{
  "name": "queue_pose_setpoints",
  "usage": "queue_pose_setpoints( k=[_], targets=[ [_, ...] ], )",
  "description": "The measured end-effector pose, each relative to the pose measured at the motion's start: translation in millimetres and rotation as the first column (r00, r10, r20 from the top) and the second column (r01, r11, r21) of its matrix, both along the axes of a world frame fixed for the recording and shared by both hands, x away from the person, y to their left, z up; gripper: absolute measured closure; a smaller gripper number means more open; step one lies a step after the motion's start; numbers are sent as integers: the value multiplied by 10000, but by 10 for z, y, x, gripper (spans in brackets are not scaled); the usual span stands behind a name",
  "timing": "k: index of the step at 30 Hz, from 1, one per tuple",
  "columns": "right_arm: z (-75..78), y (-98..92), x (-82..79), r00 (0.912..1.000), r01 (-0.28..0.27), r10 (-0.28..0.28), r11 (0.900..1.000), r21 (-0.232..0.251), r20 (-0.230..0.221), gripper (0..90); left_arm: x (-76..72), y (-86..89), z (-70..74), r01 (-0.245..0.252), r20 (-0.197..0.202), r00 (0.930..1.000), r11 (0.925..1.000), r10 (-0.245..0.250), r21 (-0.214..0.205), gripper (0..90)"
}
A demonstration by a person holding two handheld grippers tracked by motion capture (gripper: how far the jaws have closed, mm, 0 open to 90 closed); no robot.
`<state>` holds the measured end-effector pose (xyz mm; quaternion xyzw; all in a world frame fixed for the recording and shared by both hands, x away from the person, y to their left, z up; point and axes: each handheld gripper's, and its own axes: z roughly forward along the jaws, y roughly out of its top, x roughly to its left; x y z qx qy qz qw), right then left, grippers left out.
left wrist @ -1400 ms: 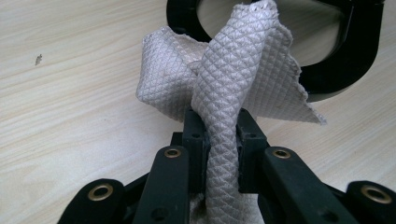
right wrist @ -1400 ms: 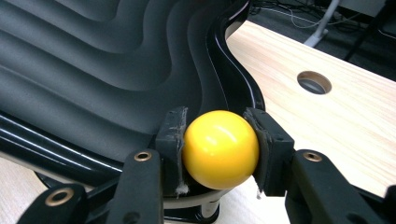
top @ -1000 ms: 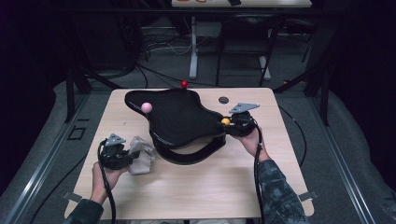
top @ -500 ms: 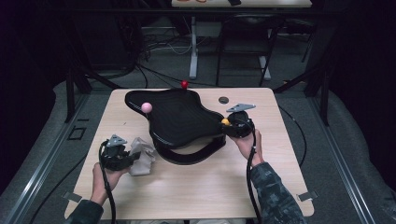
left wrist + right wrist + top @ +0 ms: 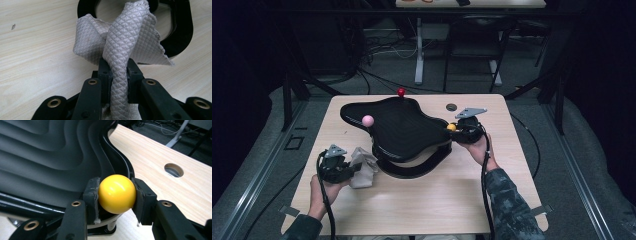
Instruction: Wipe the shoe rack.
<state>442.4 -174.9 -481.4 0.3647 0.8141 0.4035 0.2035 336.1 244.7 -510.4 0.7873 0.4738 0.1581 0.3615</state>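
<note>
The person is bracing a black, wavy-ribbed plastic tray [image 5: 404,127] on the pale wooden desk [image 5: 437,195] by one of its ball knobs while getting a cloth ready at its near left edge. From here, a hard wipe could be swivelling the tray on its ring base, or twisting the knob out of the grip, since the ball is round and glossy. The limp cloth could also be slipping loose. The right gripper [image 5: 117,192] is clamping its jaws on the yellow ball knob [image 5: 117,193] at the tray's right edge. The left gripper [image 5: 117,75] is pinching a bunched, grey quilted cloth [image 5: 120,45], jaws nearly closed.
</note>
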Motion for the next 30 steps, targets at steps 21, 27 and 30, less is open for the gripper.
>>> queue_pose_setpoints(
  k=[21, 27, 30],
  targets=[
    [30, -45, 133, 9863, 1635, -1636, 9865, -62, -216, 378, -6, -10, 5, 47, 125, 9999, 10000, -47, -12, 780],
    [99, -123, -54, 9809, 1942, -1936, 9804, 341, -202, 427, 1, -32, 0, 79, 103, 9999, 10000, -79, 13, 780],
    [134, -118, -102, 9823, 1874, -1868, 9812, 453, -163, 524, 4, -41, 8, 125, 126, 9998, 9999, -126, 37, 780]
  ],
)
